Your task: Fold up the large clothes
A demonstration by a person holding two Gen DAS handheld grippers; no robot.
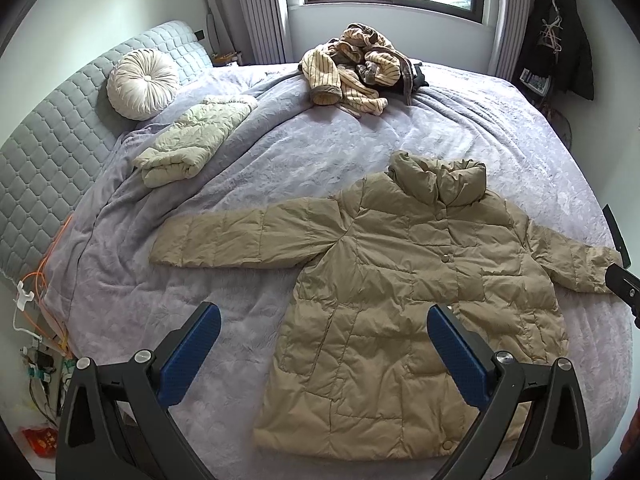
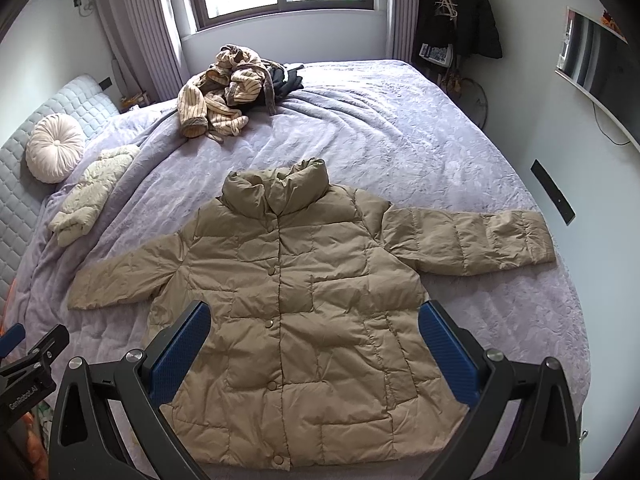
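A tan puffer jacket (image 1: 400, 280) (image 2: 300, 312) lies flat and front-up on the lilac bedspread, buttoned, collar toward the window, both sleeves spread out sideways. My left gripper (image 1: 324, 320) hovers open above the jacket's left hem side, nothing between its blue pads. My right gripper (image 2: 314, 318) hangs open over the jacket's lower body, holding nothing. The tip of the right gripper (image 1: 624, 284) shows at the right edge of the left wrist view, by the sleeve cuff. The left gripper's body (image 2: 28, 356) appears at the left edge of the right wrist view.
A folded cream quilted garment (image 1: 192, 140) (image 2: 92, 196) lies near the headboard beside a round white cushion (image 1: 142, 84). A heap of striped beige clothes (image 1: 352, 68) (image 2: 224, 88) sits at the bed's far side. Cables (image 1: 44, 280) hang off the left edge.
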